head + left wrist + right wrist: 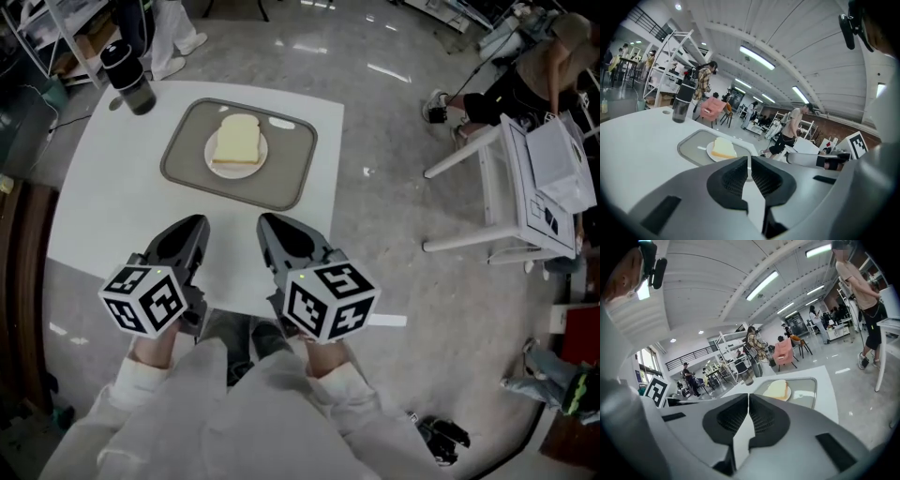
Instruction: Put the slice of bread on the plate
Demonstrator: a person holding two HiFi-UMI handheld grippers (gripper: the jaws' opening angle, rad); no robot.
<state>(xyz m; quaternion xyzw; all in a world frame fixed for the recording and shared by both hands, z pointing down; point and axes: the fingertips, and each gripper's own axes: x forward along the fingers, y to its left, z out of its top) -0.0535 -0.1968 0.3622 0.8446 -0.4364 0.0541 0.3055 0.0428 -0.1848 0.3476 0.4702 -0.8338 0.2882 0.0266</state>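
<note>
A dark bottle (128,80) stands on the white counter (103,206), past the far left corner of the grey tray (286,178). The left tool (194,226) is held low over the counter, on the near side of the tray, by its left half. It points toward the tray and does not touch it. Its jaws are pressed together with nothing between them. A white sleeve (141,394) covers the arm behind it.

In the middle of the tray sits a white plate (210,159). The slice of bread (236,141) lies flat on the plate.

The right tool (268,225) is just beside the left one, by the tray's right half, and it points at the tray too. Its jaws are closed and it holds nothing. Well to the right of the tray, a white rack (525,178) stands on the floor (403,112).

The head view shows both tools from above. The left gripper view looks low across the counter. It shows the bread's thick side and people (793,126) in the room behind the tray. The right gripper view shows the left tool's marker cube (656,390) at its left.
</note>
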